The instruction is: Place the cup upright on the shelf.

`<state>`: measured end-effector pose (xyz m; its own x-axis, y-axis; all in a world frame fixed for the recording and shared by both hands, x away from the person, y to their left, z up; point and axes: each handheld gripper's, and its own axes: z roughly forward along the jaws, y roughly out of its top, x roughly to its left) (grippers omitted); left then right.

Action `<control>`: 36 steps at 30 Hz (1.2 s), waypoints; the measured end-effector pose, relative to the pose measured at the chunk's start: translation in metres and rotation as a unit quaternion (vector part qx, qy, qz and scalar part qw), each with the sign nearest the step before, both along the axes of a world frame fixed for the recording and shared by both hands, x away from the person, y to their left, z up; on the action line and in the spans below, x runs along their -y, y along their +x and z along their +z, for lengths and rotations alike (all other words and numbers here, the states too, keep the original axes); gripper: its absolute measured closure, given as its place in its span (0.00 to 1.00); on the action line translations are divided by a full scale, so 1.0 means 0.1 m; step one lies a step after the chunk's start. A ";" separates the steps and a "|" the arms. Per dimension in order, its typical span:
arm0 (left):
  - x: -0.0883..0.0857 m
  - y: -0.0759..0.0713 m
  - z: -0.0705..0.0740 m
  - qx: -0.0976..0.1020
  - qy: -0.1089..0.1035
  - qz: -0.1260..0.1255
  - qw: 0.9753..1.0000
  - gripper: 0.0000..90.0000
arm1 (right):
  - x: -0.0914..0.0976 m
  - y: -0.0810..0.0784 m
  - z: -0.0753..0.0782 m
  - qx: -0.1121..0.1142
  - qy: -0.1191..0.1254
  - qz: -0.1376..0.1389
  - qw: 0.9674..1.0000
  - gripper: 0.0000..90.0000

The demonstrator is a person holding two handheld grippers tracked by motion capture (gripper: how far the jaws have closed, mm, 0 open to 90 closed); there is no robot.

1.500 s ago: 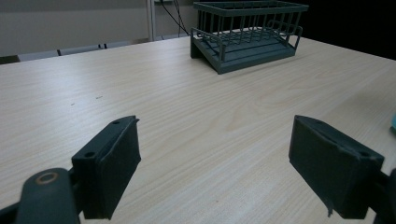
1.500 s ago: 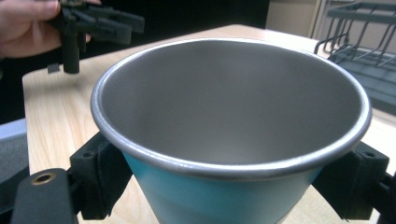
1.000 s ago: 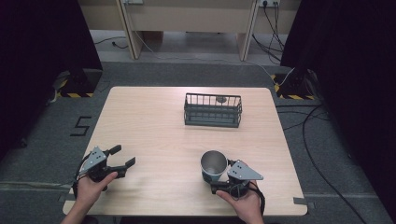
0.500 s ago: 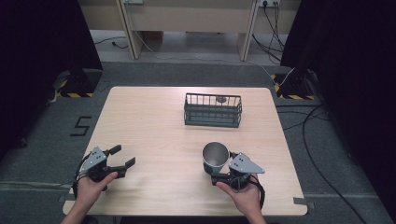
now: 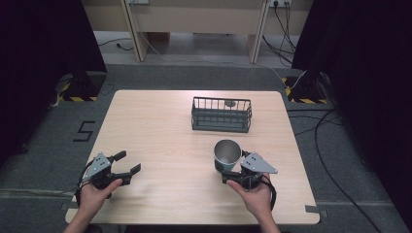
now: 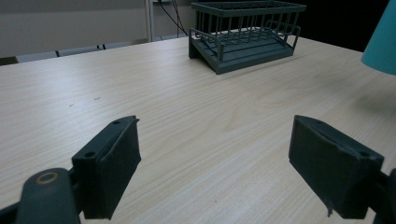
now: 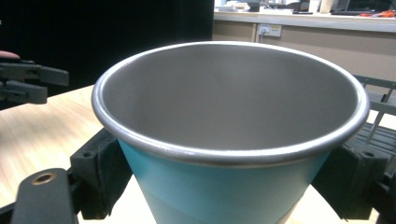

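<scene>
Wooden bench [image 5: 160, 126]: right gripper [image 5: 232, 171] jaws clamping teal cup [image 5: 227, 154]; carrying level toward far basket [image 5: 221, 114]; left gripper [image 5: 127, 162] released.

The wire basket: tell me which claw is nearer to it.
Right. The right claw, shut on the teal cup, sits just in front of the wire basket; the open left claw is far off toward the table's near left corner.

Pale wood table [image 5: 160, 126]; dark wire basket [image 5: 221, 114] rests toward far edge, small object inside, unclear.
</scene>
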<state>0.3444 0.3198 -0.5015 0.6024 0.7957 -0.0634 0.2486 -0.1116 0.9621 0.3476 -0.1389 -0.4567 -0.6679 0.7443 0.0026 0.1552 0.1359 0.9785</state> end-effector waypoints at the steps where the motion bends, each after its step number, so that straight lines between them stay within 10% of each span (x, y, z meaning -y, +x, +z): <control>1: 0.00 0.00 0.00 0.000 0.000 0.000 1.000 0.17 | 0.00 0.01 0.01 0.000 0.000 -0.001 1.000 0.18; 36: 0.00 0.00 0.00 0.000 -0.001 -0.001 1.000 0.18 | -0.07 0.53 0.32 0.016 0.005 -0.037 0.999 0.18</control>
